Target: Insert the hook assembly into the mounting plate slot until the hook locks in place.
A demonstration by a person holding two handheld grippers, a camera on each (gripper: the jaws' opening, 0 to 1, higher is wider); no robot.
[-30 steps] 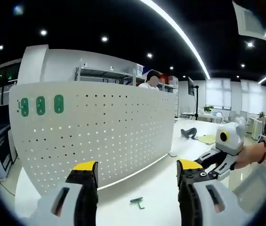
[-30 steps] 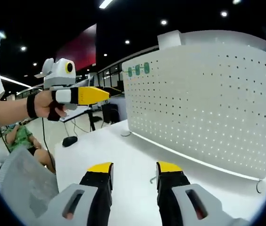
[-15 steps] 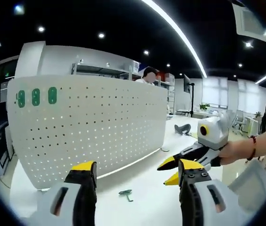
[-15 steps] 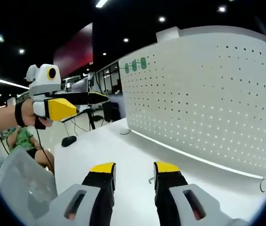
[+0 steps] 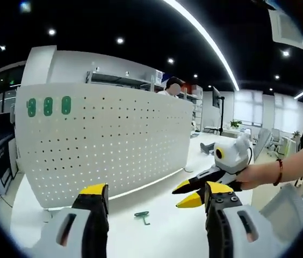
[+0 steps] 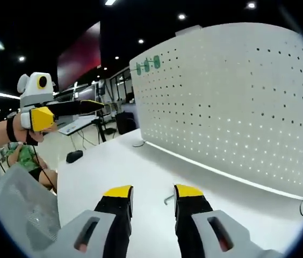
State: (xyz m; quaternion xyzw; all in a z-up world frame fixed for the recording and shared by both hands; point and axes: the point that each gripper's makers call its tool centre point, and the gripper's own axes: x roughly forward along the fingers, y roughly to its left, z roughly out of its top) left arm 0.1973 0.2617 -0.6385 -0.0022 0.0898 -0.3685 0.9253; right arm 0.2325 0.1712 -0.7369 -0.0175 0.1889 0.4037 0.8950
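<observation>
**Both claws open and empty, hook lying on the table before the pegboard**

In my left gripper view, the white pegboard (image 5: 106,145) stood upright on the white table (image 5: 162,236), running from nine o'clock toward two o'clock, with three green oval marks (image 5: 48,106) in its upper corner at about ten o'clock. My left claw (image 5: 154,196) rose from six o'clock with its yellow-tipped jaws set wide apart and nothing between them. Between those jaws, on the bare table just in front of the pegboard's lower edge, lay the small green hook (image 5: 142,216), flat and apart from both the board and my claw. At three o'clock my right claw (image 5: 185,194) came in, held in my hand (image 5: 253,174), its yellow tips parted and holding nothing; it hung above the table, beside the hook but not touching it.

In my right gripper view, my left claw (image 6: 68,110) showed at nine o'clock, well apart from the board. My right claw (image 6: 152,192) rose from six o'clock, jaws open with an empty gap. Just inside the right-hand jaw, a small bent piece that I took for the hook (image 6: 167,199) lay on the table (image 6: 119,166), partly hidden by the jaw tip. The pegboard (image 6: 232,113) filled the span from twelve to four o'clock, and another small hook (image 6: 302,207) sat at its far lower corner.
</observation>
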